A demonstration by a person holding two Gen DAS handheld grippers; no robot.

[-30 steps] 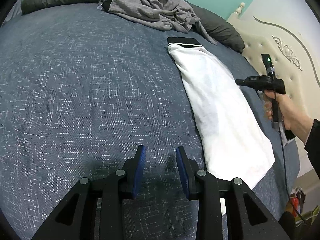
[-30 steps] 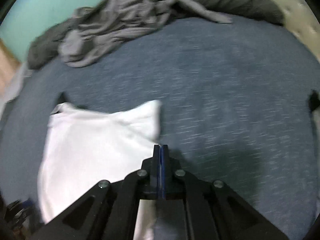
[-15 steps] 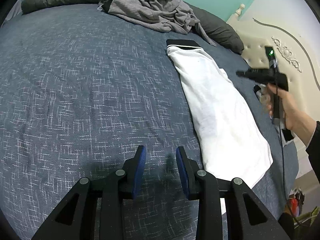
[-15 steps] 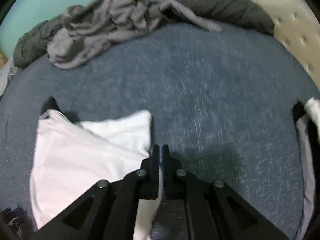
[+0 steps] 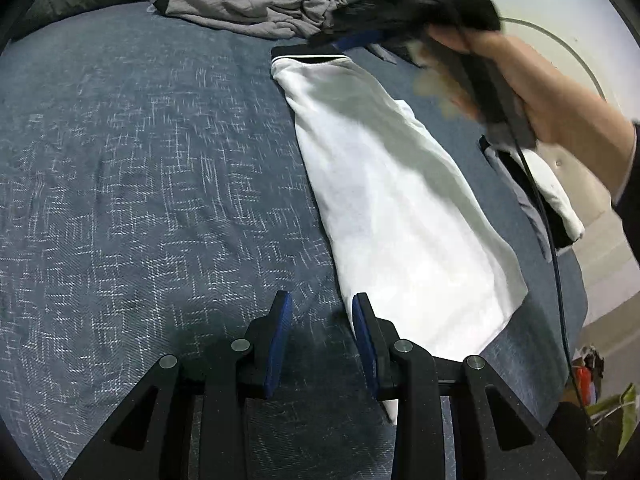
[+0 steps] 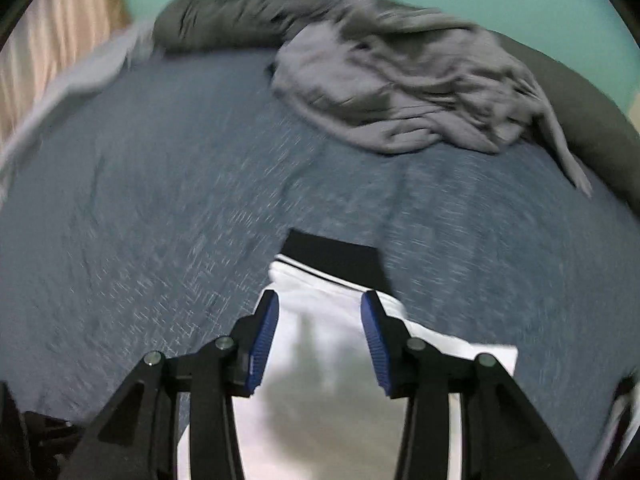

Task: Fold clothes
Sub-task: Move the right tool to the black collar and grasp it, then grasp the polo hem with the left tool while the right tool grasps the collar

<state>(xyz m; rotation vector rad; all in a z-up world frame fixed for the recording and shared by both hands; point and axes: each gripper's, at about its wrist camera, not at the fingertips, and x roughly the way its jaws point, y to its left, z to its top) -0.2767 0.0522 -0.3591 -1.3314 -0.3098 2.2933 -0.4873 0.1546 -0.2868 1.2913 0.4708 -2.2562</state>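
A white garment (image 5: 392, 200) with a black band at its far end lies folded into a long strip on the blue bedspread (image 5: 140, 160). My left gripper (image 5: 322, 314) stands open just above the spread, its right finger at the strip's near left edge, nothing between the pads. In the right wrist view my right gripper (image 6: 320, 320) hovers over the band end of the white garment (image 6: 320, 360); its jaws are opening, and the cloth lies below them, not pinched. A hand carries that right gripper (image 5: 360, 38) blurred across the top of the left wrist view.
A crumpled grey garment (image 5: 260, 4) and dark pillows (image 6: 232, 20) lie at the far side of the bed. Another white and black garment (image 5: 552, 196) sits at the bed's right edge by a padded headboard. A teal wall is behind.
The right gripper swung from the strip's near right side up to its black band end and its shut jaws came apart. The left gripper shifted right, up to the strip's edge.
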